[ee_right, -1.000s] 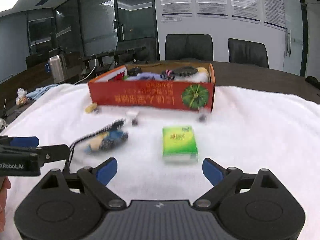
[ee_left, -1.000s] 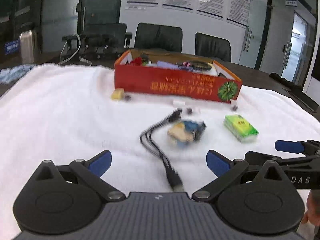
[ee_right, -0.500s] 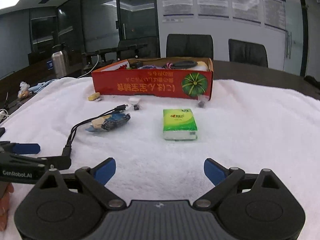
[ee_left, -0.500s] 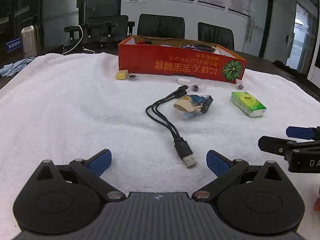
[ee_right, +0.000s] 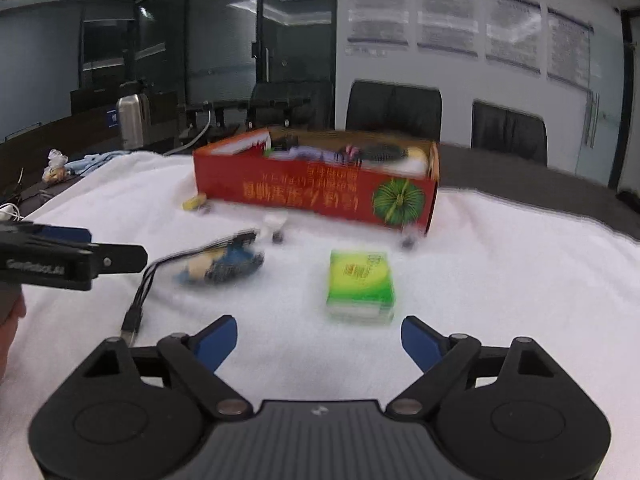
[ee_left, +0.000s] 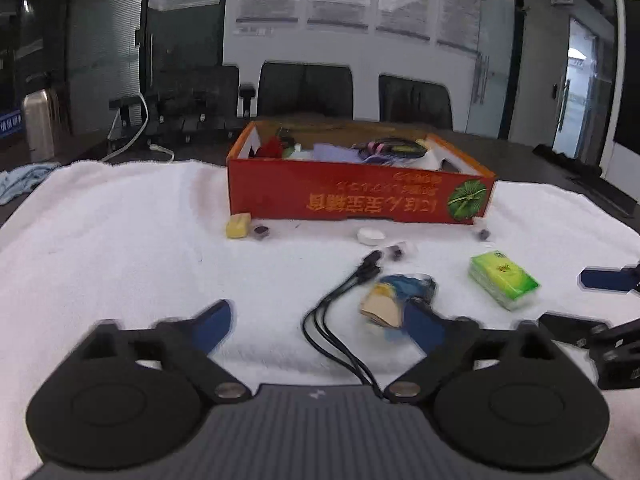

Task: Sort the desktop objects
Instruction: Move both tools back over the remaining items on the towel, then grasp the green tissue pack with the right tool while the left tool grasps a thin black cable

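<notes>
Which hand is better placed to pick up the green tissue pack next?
Right. In its wrist view the green tissue pack lies just ahead of the right tongs, jaws closing, nothing between them yet. The left tongs frame the black cable instead.

Two handheld black claws, blue pads
Left claw [ee_left: 318, 322], right claw [ee_right: 318, 338]: grey ribbed base, round black hubs, silver pivot screws, white lettering on side.

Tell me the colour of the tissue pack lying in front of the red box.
Bright green with a yellow patch on top; the tissue pack shows best in the right wrist view.
</notes>
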`<state>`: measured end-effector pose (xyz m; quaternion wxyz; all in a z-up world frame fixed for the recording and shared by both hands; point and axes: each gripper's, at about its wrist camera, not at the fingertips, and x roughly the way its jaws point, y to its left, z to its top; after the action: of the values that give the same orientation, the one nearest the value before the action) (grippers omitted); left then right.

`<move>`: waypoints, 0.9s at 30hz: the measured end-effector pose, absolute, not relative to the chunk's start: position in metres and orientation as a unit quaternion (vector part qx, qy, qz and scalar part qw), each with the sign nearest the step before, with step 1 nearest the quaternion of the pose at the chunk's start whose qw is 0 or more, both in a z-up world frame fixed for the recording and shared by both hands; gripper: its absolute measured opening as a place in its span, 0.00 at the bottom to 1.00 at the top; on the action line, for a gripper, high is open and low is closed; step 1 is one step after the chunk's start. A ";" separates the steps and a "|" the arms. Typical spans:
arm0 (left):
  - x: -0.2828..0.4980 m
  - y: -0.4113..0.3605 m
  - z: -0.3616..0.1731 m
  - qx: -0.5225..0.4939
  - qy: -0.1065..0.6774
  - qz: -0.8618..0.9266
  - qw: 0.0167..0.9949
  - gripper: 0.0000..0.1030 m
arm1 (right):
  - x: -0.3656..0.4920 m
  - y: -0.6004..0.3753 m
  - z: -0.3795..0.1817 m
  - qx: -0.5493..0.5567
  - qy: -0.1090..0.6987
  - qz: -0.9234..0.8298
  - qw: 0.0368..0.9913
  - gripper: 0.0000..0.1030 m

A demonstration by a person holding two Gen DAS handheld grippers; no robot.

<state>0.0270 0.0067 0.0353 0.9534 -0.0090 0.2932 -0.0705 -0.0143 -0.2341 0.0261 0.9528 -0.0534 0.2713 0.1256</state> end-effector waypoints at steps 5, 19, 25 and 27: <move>0.062 0.009 0.018 -0.021 0.344 -0.081 0.935 0.47 | 0.018 -0.238 0.032 -0.072 0.273 0.123 0.951 0.81; 0.048 0.006 0.027 -0.020 0.289 -0.106 0.951 0.06 | 0.057 -0.238 -0.002 -0.034 0.311 0.118 0.942 0.15; 0.024 0.004 0.058 -0.022 0.243 -0.103 0.964 0.05 | 0.041 -0.242 0.014 -0.023 0.274 0.122 0.954 0.13; 0.016 0.006 0.068 -0.027 0.228 -0.106 0.968 0.04 | 0.035 -0.241 0.020 -0.026 0.261 0.122 0.957 0.12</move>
<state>0.0156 0.0056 0.0678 0.9675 -0.0273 0.2277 -0.1064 0.0346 -0.2412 0.0204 0.9572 -0.0264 0.2613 0.1219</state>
